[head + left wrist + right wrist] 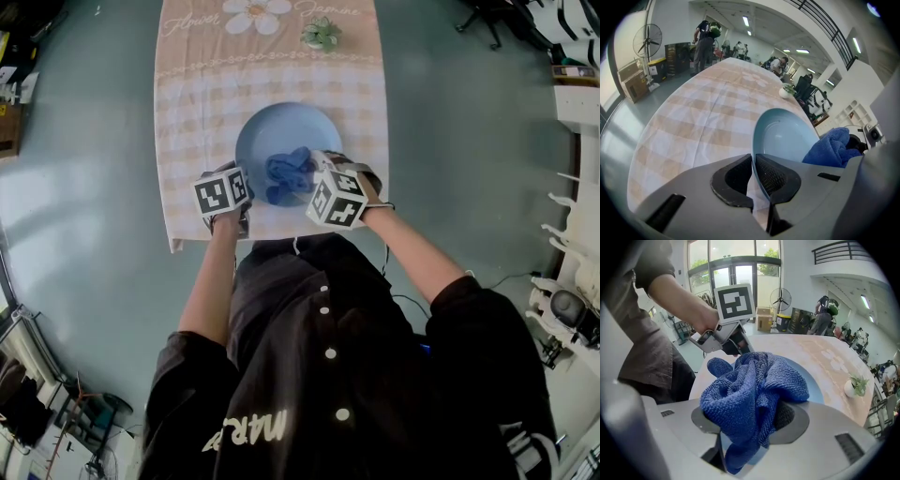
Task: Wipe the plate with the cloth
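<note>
A light blue plate (272,131) rests on a peach checked tablecloth (187,122). A crumpled dark blue cloth (289,174) sits over the plate's near part. My left gripper (242,187) is at the plate's near left edge. In the left gripper view its jaws (753,161) are shut on the rim of the plate (785,138), with the cloth (832,147) to the right. My right gripper (314,176) is shut on the cloth (754,390), which bulges out above its pads and hides most of the plate (813,383).
A small potted plant (321,34) stands at the table's far end, beyond the plate. The table's near edge lies just under both grippers. Grey floor surrounds the table; people, a fan and boxes stand far off in the room.
</note>
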Motion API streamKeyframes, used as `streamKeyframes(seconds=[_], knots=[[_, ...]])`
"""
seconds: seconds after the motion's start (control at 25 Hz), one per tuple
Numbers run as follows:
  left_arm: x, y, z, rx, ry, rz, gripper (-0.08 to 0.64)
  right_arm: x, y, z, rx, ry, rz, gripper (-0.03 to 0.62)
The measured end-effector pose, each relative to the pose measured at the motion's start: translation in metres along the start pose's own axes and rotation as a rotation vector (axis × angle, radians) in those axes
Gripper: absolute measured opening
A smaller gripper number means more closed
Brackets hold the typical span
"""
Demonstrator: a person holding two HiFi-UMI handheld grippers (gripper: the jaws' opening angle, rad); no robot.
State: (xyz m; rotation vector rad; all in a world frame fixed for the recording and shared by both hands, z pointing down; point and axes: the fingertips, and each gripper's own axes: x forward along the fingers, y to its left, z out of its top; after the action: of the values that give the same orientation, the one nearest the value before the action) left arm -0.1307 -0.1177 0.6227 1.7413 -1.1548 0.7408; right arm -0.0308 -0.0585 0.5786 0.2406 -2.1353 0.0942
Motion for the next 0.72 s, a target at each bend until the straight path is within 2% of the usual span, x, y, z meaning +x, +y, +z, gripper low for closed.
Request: streamKeyframes(seconds=[0.16, 0.32, 0.52, 0.72], knots=[[0.000, 0.000, -0.001, 0.000, -0.002, 0.003, 0.041, 0.014, 0.016, 0.011, 0.012, -0.019, 0.026, 0.232], [0.001, 0.000, 0.000, 0.001, -0.002, 0.007, 0.041, 0.027, 0.025, 0.007, -0.015, 0.007, 0.045, 0.232], [0.000, 0.000, 0.000, 0.004, -0.004, 0.011, 0.041, 0.033, 0.034, -0.003, -0.119, 0.042, 0.079, 0.232], [0.001, 0.000, 0.000, 0.009, -0.004, 0.015, 0.041, 0.031, 0.040, -0.011, -0.285, 0.065, 0.108, 0.230]])
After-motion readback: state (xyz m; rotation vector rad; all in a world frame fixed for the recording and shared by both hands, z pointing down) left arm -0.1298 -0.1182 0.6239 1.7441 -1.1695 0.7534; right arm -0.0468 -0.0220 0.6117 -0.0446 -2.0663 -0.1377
